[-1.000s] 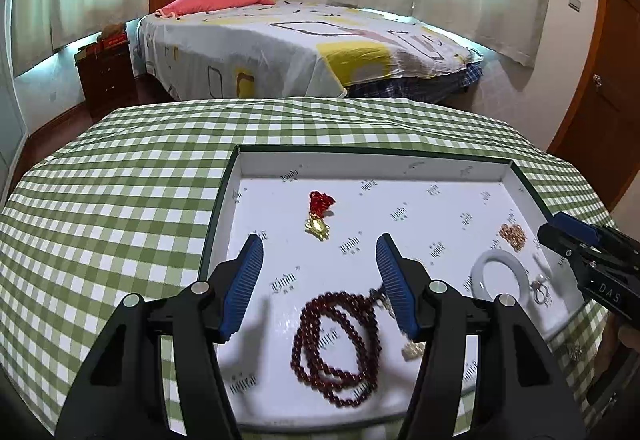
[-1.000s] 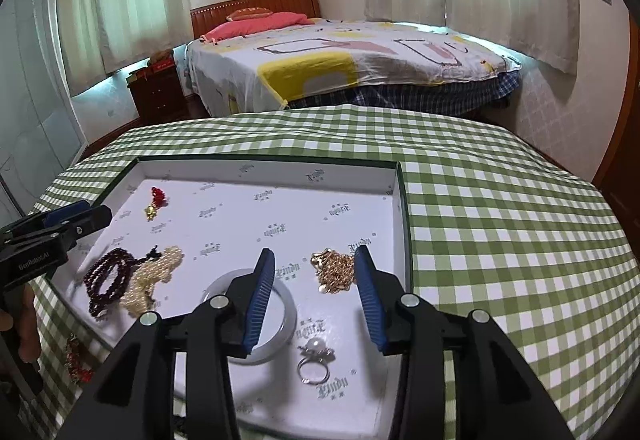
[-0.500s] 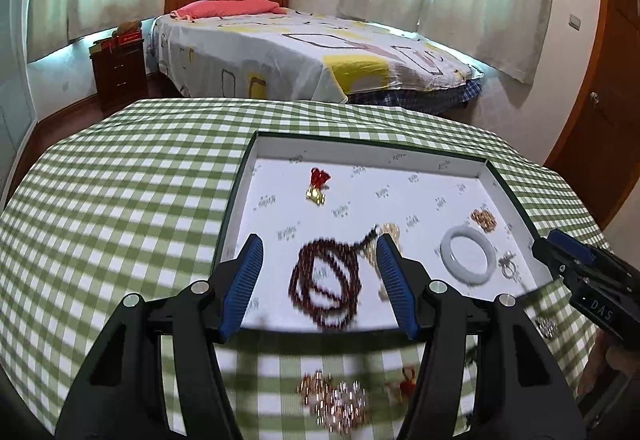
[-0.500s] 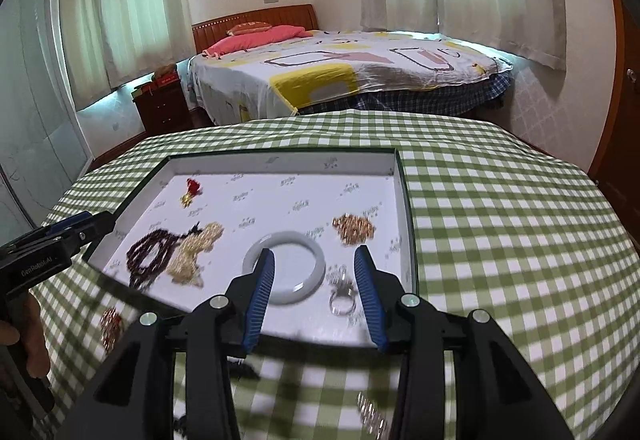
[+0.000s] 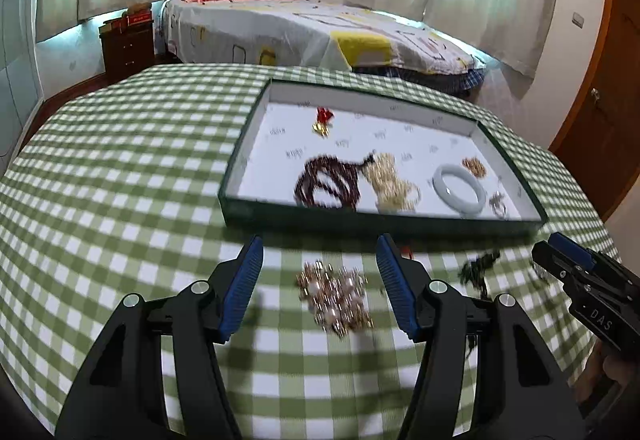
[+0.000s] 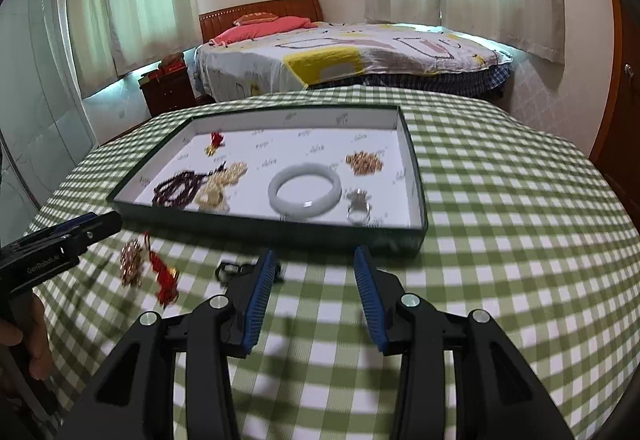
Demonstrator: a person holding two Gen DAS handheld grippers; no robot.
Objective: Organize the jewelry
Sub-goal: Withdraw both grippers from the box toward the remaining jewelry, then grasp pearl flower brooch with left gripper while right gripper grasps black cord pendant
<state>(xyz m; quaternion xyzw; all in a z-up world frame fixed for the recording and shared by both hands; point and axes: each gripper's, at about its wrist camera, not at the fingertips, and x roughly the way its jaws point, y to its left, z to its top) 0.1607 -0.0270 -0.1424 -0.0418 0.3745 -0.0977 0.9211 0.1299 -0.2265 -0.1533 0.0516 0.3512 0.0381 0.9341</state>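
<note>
Left tool (image 5: pixel 318 280) wide open, holding nothing, hanging over a gold-and-pearl bead cluster (image 5: pixel 335 297) that lies on the checked bench (image 5: pixel 120 176) between its fingers, short of the tray (image 5: pixel 384 218). Right tool (image 6: pixel 314 290) also spread, empty, over bare cloth just in front of the tray wall. Tray already holds dark bead strand (image 6: pixel 176 190), pale gold chain (image 6: pixel 218 186), white bangle (image 6: pixel 305 191), ring (image 6: pixel 357 209), small gold cluster (image 6: pixel 364 161), red-tasselled charm (image 6: pixel 215 144). Still loose on the bench: red tassel piece (image 6: pixel 162 276) and a dark item (image 6: pixel 228 271) beside the right tool's left finger. Risks, as judged: loose cluster may spill or trail when pinched off-centre; fingers could catch the cloth; neighbouring tassel may snag. Foreground is motion-blurred; dark item's identity unclear, partly hidden by the finger. Another blurred piece near the right tool's tip in the left view cannot be made out.
</note>
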